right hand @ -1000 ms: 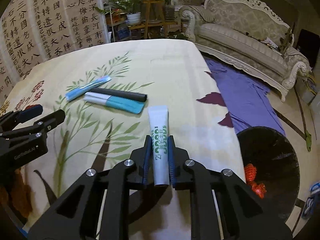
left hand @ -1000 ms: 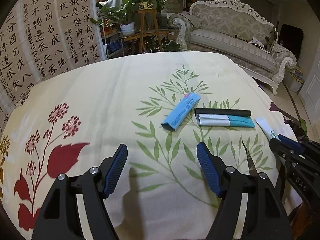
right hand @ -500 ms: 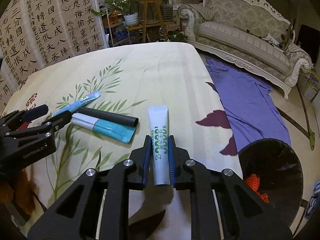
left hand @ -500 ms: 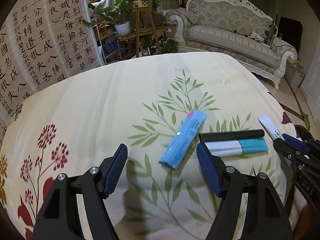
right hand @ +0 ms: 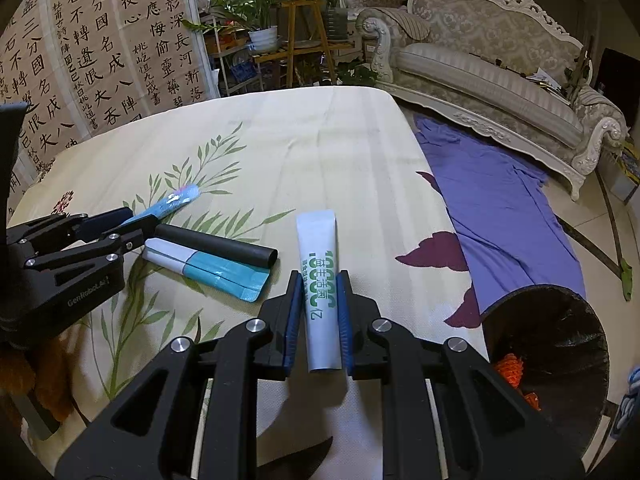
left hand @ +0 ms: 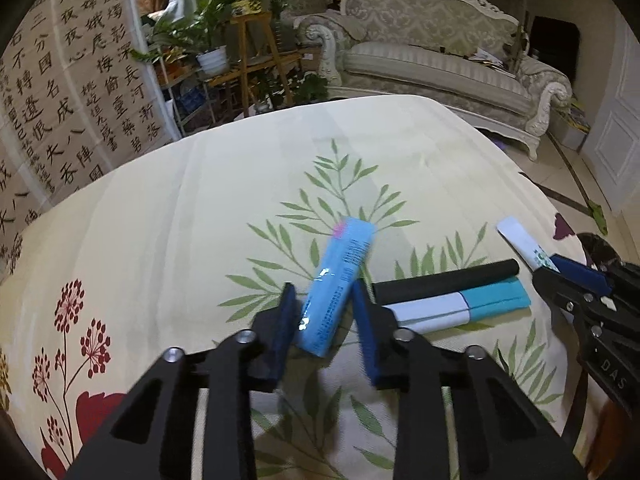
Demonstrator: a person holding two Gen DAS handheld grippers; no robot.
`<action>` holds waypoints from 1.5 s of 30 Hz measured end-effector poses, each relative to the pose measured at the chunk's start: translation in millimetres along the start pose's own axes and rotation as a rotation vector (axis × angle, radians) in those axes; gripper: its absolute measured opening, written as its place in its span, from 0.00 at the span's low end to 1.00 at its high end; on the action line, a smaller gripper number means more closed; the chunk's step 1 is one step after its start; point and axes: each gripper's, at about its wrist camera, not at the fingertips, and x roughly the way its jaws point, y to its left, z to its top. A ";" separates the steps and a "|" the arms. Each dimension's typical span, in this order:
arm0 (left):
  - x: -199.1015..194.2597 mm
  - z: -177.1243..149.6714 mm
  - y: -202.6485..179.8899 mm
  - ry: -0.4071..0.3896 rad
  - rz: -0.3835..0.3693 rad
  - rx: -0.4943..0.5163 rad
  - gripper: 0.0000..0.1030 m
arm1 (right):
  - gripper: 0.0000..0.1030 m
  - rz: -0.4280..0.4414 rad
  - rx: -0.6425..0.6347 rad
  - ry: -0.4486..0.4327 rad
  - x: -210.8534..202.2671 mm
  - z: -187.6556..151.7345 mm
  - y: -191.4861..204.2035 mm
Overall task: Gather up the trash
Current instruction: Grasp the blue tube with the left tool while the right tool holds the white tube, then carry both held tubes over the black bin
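A light blue tube (left hand: 340, 272) lies on the floral tablecloth (left hand: 180, 220). My left gripper (left hand: 322, 286) is closing on it, and both blue pads touch its sides near the lower end. From the right wrist view, that left gripper (right hand: 124, 220) sits at the left with the blue tube (right hand: 172, 202) sticking out past it. My right gripper (right hand: 319, 276) is shut on a white tube with green print (right hand: 320, 280), held above the cloth. A black cylinder (right hand: 216, 244) and a white and teal packet (right hand: 208, 268) lie side by side between the two grippers.
A black bin (right hand: 560, 344) with orange trash (right hand: 510, 368) inside stands on the floor beyond the table's right edge. A purple cloth (right hand: 500, 200) hangs there too. A sofa (right hand: 500, 76), plant stands and a calligraphy screen (right hand: 100, 52) stand behind the table.
The left jaws have closed from wide open onto the blue tube, after the gripper moved forward over it. The right gripper still holds the white tube and has shifted slightly.
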 end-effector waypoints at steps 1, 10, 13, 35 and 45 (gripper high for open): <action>-0.1 0.2 -0.3 -0.002 0.001 0.007 0.23 | 0.17 0.000 0.000 0.000 -0.1 0.3 0.4; -8.6 -5.0 2.6 -0.011 -0.006 -0.016 0.16 | 0.16 0.001 -0.003 0.000 -2.0 -1.3 4.1; -16.8 -10.3 3.6 -0.020 -0.003 -0.028 0.16 | 0.16 0.006 0.000 -0.002 -7.6 -8.0 6.1; -90.7 -53.8 -44.2 -0.155 -0.053 -0.058 0.15 | 0.16 -0.055 0.061 -0.114 -97.4 -85.5 -15.8; -104.1 -54.4 -104.9 -0.205 -0.129 0.008 0.15 | 0.16 -0.162 0.160 -0.144 -119.9 -111.5 -74.5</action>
